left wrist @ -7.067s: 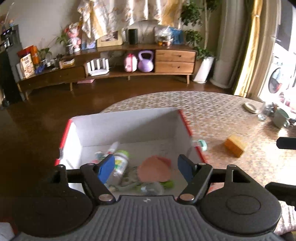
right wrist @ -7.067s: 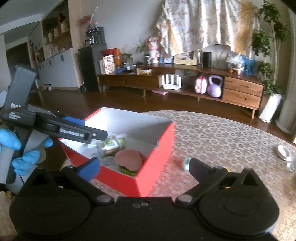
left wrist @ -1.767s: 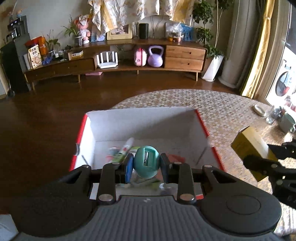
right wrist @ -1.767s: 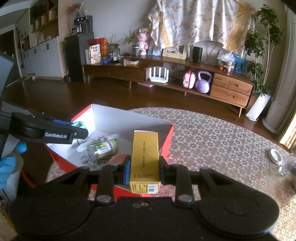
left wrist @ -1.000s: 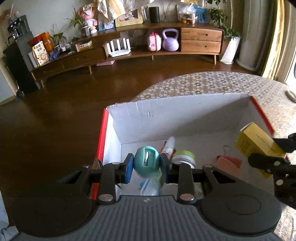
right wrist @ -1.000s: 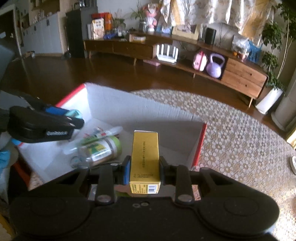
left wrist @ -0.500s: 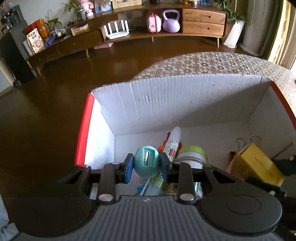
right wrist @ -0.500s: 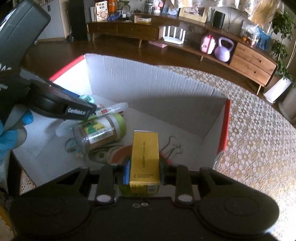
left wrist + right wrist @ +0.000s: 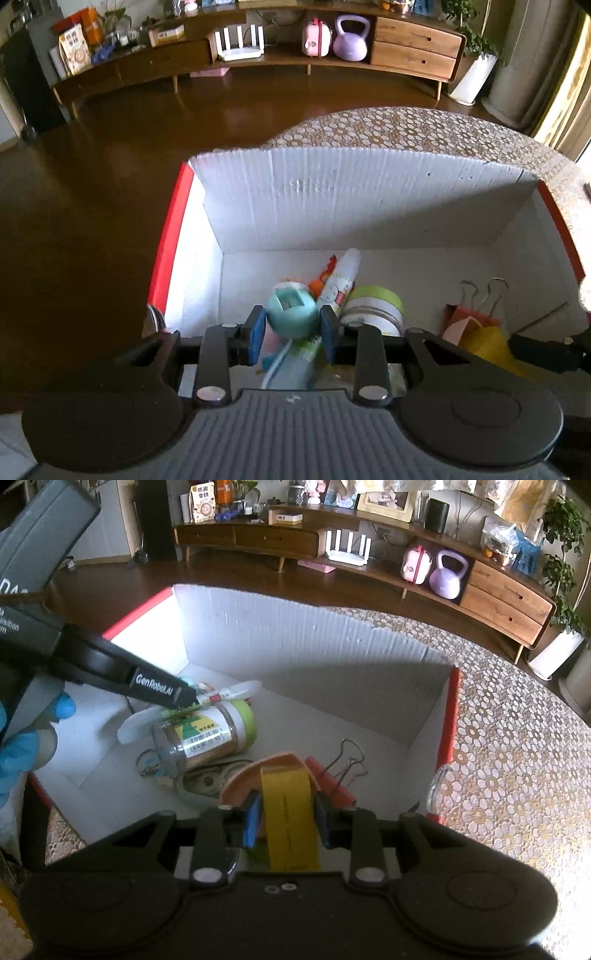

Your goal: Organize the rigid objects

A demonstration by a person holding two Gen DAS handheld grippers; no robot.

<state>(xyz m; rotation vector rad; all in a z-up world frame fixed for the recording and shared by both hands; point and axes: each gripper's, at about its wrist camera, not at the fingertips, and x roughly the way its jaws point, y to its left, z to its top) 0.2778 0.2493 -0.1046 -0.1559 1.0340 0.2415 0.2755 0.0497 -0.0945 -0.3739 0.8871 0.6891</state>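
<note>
Teal round object: small, with a rectangular window on its upper face; clamped between the blue pads of the left gripper, jaws narrowed onto its sides. Held low inside the cardboard box, over the near left part of the floor, above the pile of items.

Yellow carton: long, printed; pinched at its sides by the right gripper, jaws closed on it. Its far end is down in the near middle of the same box, against an orange-pink disc. From the left wrist view the carton shows at the near right of the box.

Box contents: clear jar with green lid lying on its side, left of centre; white tube with cartoon print lying beside the jar; black binder clip with wire handles, right of the disc; a red piece under the clip. Other small items under the jar are too blurred to tell.

Box: white corrugated inside, red outside, open top; stands on a table with a patterned floral cloth.

Person: a hand in a blue glove at the far left of the right wrist view.

Beyond: dark wooden floor, low wooden sideboard bearing a purple kettlebell.
</note>
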